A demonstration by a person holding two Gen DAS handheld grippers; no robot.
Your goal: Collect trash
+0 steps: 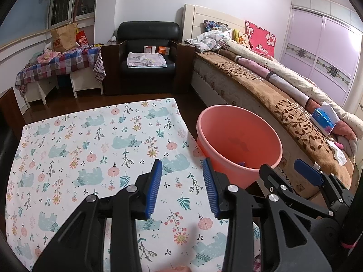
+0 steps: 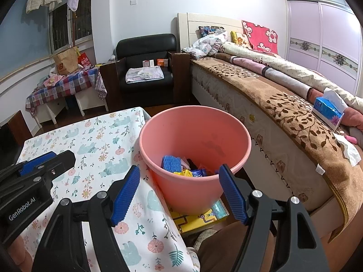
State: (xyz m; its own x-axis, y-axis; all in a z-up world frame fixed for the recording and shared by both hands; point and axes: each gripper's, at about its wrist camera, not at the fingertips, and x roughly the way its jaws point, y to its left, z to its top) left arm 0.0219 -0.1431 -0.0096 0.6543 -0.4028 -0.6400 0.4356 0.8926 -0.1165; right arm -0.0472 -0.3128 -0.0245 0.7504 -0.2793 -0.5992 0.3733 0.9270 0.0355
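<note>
A pink bucket [image 2: 195, 136] stands on a yellow box beside the table; it also shows in the left wrist view [image 1: 238, 136]. Inside it lie blue foam netting [image 2: 171, 162], yellow and blue wrappers [image 2: 192, 172]. My right gripper [image 2: 179, 179] is open and empty, held just above the bucket's near rim. My left gripper [image 1: 182, 170] is open and empty above the table's floral cloth [image 1: 90, 147], left of the bucket. The right gripper [image 1: 283, 170] also shows at the left wrist view's lower right.
A bed [image 2: 283, 104] with a brown blanket runs along the right, with a blue tissue pack [image 2: 329, 112] and loose tissue [image 2: 347, 149] on it. A black armchair [image 2: 146, 68] and a checked-cloth side table [image 2: 65, 83] stand at the back.
</note>
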